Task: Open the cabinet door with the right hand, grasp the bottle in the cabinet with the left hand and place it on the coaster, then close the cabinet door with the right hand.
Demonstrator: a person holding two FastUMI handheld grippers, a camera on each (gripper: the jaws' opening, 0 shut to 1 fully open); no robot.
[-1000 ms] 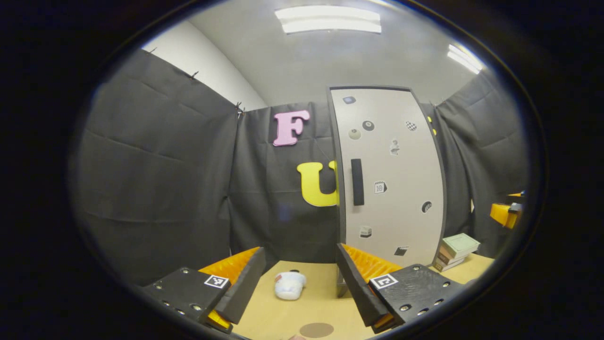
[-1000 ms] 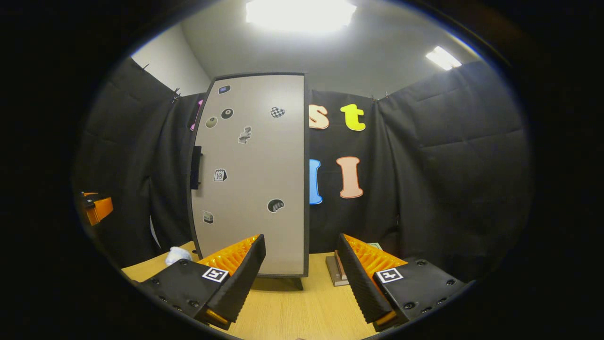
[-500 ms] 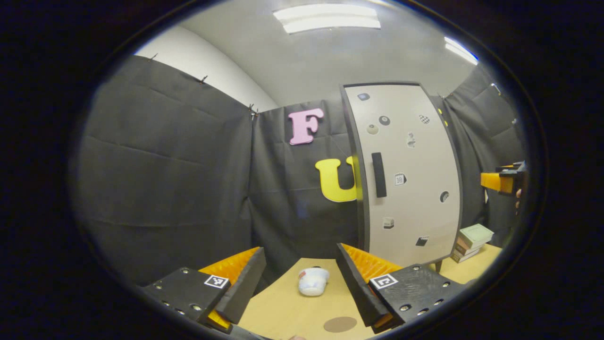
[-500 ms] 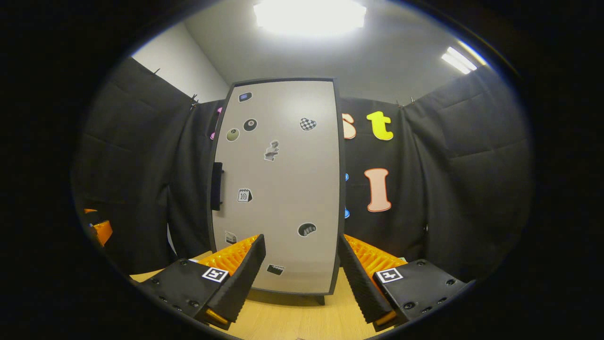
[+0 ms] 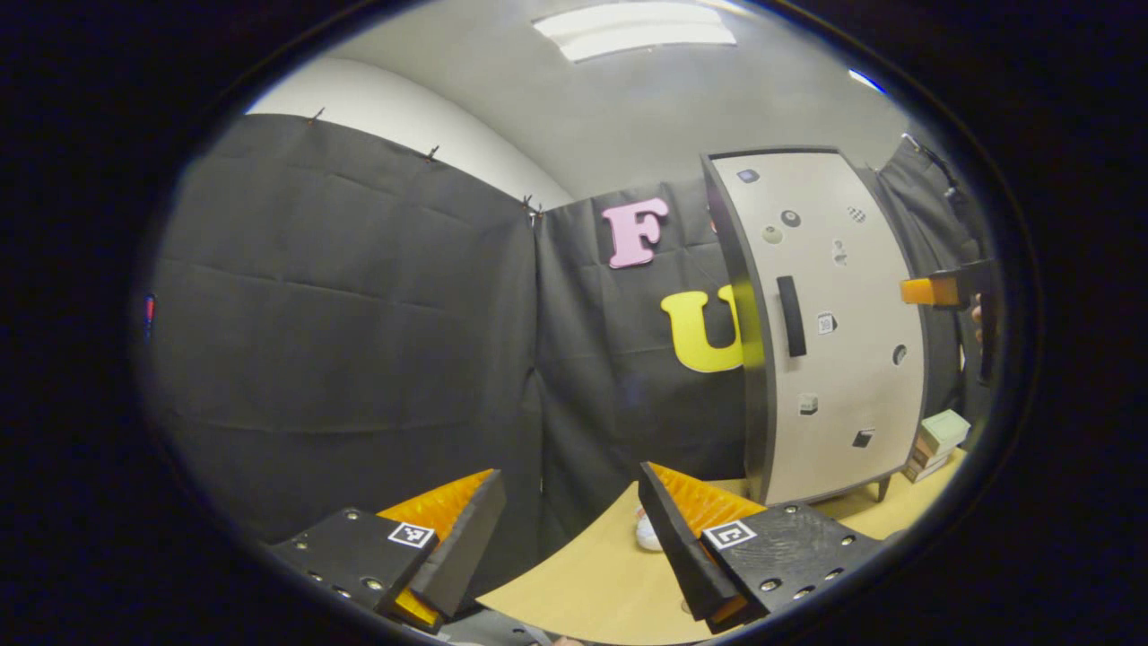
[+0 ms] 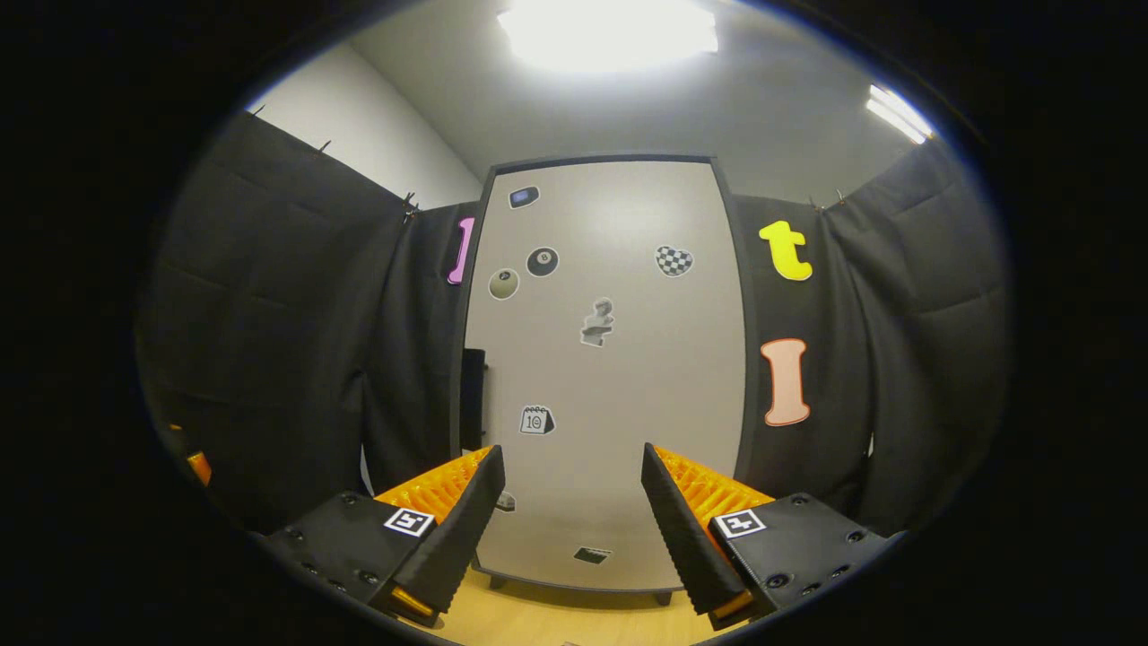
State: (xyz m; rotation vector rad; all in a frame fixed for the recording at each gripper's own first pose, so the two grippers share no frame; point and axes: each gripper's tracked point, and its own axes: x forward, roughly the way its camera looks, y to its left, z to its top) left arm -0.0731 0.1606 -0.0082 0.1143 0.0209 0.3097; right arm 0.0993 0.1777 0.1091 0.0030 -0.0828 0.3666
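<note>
Both grippers are spread wide, gripping nothing. Left gripper (image 5: 570, 529) faces cloth wall, with the shut cabinet door (image 5: 834, 341) off to its right. Right gripper (image 6: 570, 529) faces the door square on; handle (image 6: 473, 399) sits up and left of its fingers. Bottle presumably inside, hidden. Risk: going straight ahead bumps the flat panel and misses the handle; a poor grip could slip.
</note>
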